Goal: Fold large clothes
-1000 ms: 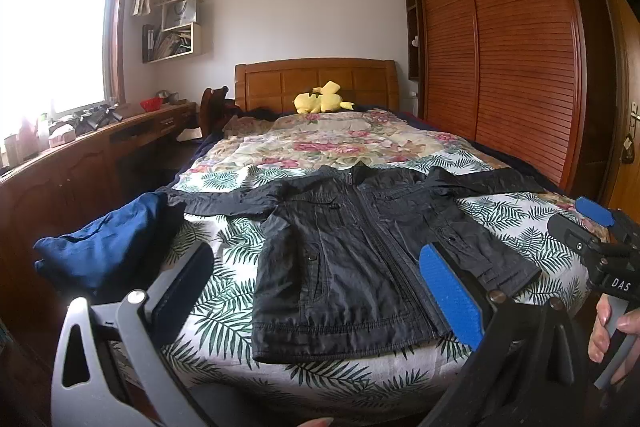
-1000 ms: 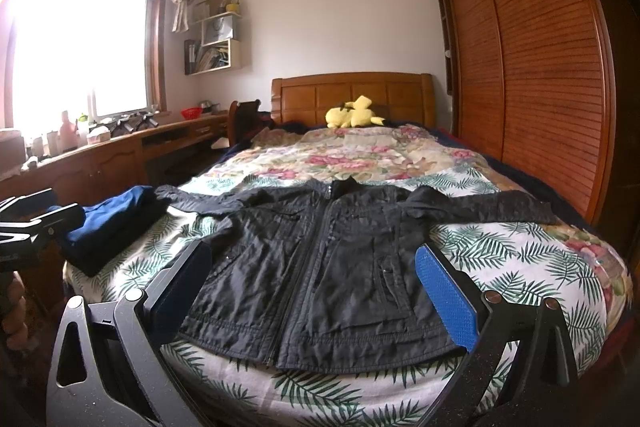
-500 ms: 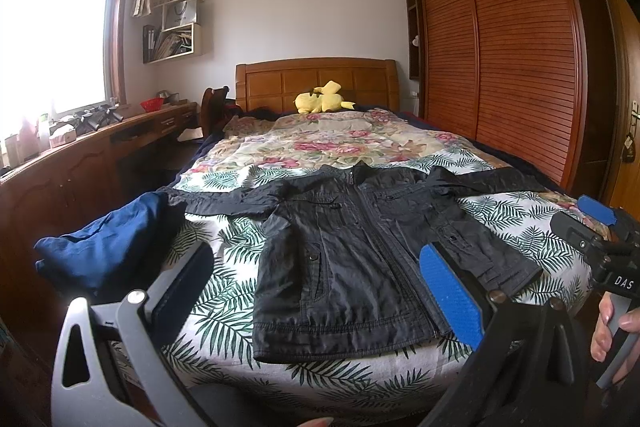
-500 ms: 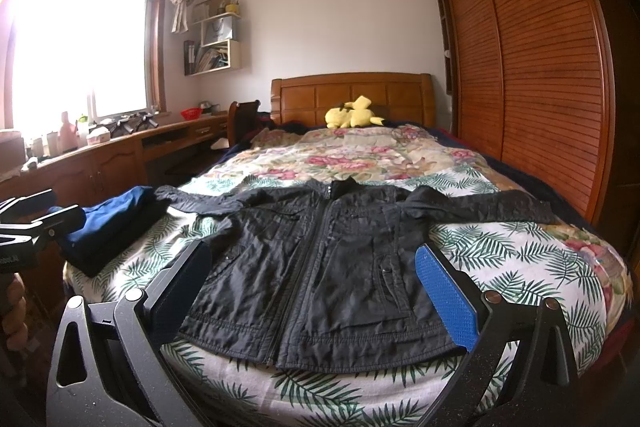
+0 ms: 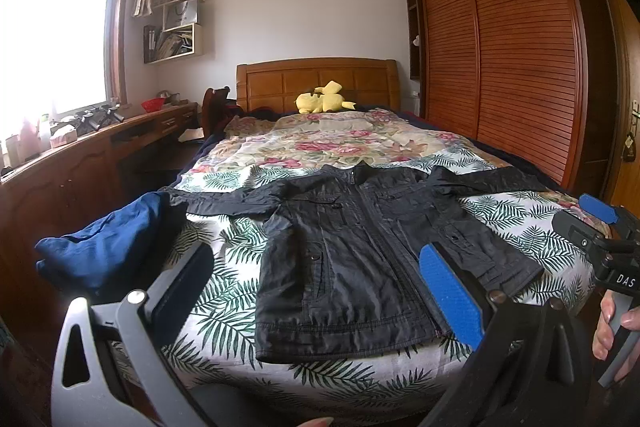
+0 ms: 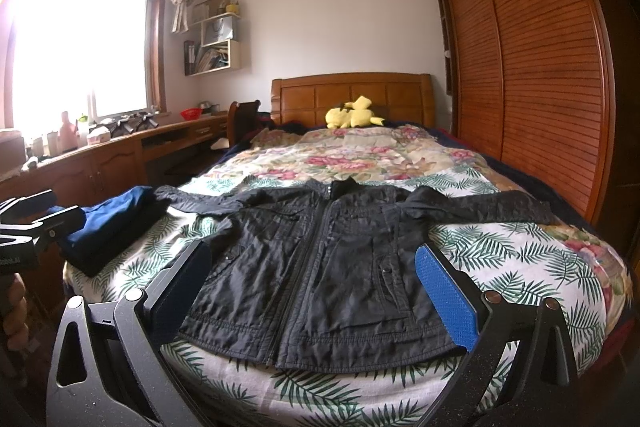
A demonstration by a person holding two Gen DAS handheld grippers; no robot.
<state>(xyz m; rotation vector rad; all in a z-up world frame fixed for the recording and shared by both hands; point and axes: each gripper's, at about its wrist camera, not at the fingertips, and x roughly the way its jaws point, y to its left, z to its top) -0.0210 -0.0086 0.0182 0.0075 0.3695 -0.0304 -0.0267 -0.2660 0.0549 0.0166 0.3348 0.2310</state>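
Dark grey zip-front jacket point(image 6: 320, 267) lies face up, spread flat on the leaf-print bedspread point(image 6: 520, 259) at the foot of the bed, hem toward the cameras, both sleeves stretched out sideways, zip closed. Nothing folded yet, so judged as the very start. Left gripper point(image 5: 320, 287) hangs short of the hem, fingers spread wide, nothing between them; right gripper point(image 6: 316, 287) same, wide apart and empty, also off the cloth. Likely first step: take a sleeve in. To do it well, pinch the right cuff near the wardrobe side with the right tool, lift low, lay the sleeve straight across the chest, keep the body panel flat; mirror with the left. Thin fabric looks slippery, so grab seam or cuff, not a loose layer. Counts: one jacket, two sleeves, two grippers, one folded blue garment point(image 6: 108, 223) at the left bed edge, one yellow plush toy point(image 6: 354, 117) by the headboard.
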